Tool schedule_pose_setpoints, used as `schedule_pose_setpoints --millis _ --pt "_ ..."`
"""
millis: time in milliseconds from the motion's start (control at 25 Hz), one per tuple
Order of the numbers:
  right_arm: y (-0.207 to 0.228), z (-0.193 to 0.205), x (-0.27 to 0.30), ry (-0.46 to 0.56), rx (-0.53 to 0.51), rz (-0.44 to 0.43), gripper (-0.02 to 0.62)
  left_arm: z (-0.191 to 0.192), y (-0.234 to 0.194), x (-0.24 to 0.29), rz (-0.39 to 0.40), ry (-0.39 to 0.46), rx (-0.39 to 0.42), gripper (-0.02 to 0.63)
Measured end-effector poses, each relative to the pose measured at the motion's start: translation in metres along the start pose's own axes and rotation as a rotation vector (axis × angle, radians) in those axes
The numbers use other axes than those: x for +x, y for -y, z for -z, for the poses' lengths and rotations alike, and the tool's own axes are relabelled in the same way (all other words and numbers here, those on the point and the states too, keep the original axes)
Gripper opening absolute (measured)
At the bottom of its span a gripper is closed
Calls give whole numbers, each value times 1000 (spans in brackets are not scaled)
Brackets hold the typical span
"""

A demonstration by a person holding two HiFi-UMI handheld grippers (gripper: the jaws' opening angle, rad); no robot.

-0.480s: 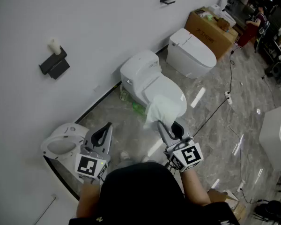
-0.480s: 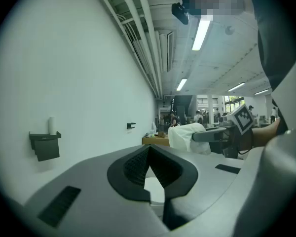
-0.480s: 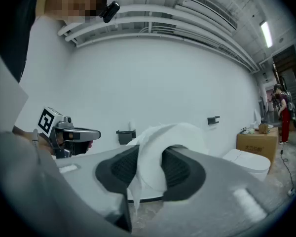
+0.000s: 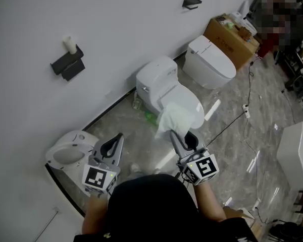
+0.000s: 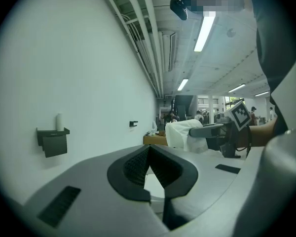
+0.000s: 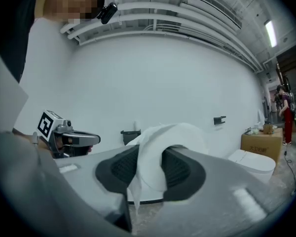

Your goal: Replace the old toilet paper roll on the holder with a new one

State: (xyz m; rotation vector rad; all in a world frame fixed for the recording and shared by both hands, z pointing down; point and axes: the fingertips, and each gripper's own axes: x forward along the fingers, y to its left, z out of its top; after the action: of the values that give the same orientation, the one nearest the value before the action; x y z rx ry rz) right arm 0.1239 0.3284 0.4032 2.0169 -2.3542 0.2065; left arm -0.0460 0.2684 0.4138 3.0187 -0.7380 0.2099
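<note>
L gripper: jaws fully together, nothing between them. Its own view settles that; head view only shows it from above, level, pointing toward the wall.

R gripper: jaws part open, clamped on the toilet paper. R gripper view shows the pads pressing both sides of it, with a loose tail hanging below the jaws. In head view the paper is just a crumpled white lump at the gripper tip, overlapping the middle toilet behind it.

Holder: black, on the wall, up-left of both grippers and well apart from them. A small white cylinder stands upright on top of it; can't tell if it's a core or a thin roll. L gripper view has the holder at far left, R gripper view has it just behind the paper.

Head view only: 2nd black holder further along the wall, far toilet, cardboard box, open bowl beside the L gripper, grey marbled floor with a cable.

Gripper views only: ceiling w/ strip lights and pipes.
</note>
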Motion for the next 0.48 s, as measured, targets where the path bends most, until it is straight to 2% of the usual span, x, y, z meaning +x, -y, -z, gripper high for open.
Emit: schedule_pose_setpoints --millis 280,480 --pt "-27 0 33 -7 -21 -4 135 21 -45 -27 -22 -5 -58 14" --pt "-32 8 59 -26 -14 -1 135 37 -77 -36 -51 -29 -85 14"
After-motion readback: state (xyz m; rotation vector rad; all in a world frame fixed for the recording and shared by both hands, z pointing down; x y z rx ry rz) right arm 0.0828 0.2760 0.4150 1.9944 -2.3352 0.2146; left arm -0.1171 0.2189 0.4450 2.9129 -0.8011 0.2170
